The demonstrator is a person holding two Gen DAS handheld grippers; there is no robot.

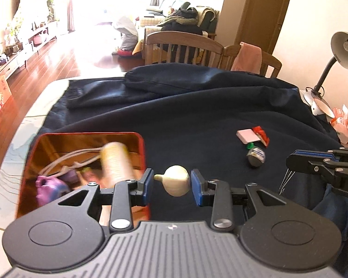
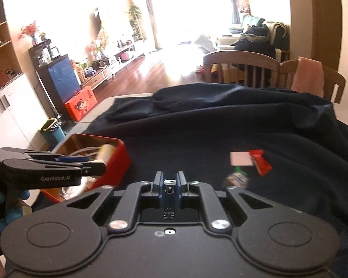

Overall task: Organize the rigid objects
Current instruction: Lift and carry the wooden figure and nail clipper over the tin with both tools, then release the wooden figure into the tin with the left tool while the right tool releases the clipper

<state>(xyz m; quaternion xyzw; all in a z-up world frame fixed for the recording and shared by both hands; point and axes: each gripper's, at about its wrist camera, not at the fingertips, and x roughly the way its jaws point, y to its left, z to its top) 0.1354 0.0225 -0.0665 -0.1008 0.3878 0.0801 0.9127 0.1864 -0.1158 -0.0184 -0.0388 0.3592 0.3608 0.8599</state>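
We read the job as partly done. On the left, the red tin [image 1: 85, 171] already holds a pale cord, something purple and a cream cylinder, all too blurred to name more closely. Just right of it, our left gripper [image 1: 172, 183] is pinching a garlic bulb [image 1: 176, 183] between its blue pads, raised above the dark cloth [image 1: 197, 120] and close beside the tin's right edge, so we judge the bulb is on its way in. Further right, three things lie loose on the cloth: a pink card [image 1: 246, 135] touching a red packet [image 1: 262, 134], and near them a small green-capped bottle [image 1: 256, 156] on its side. Those are what is left. At the far right edge our right gripper [image 1: 290, 159] shows side-on, with thin wires hanging under it.

The right wrist view adds what the left one cannot. At its left, a blue-gloved hand [image 2: 2, 203] grips the left tool beside the tin. In the middle, the right gripper's jaws are pressed together on a small dark metal clip-like thing [image 2: 169, 197]; we cannot name it for certain. The garlic is barely visible here, only a pale sliver at the left tool's tip.
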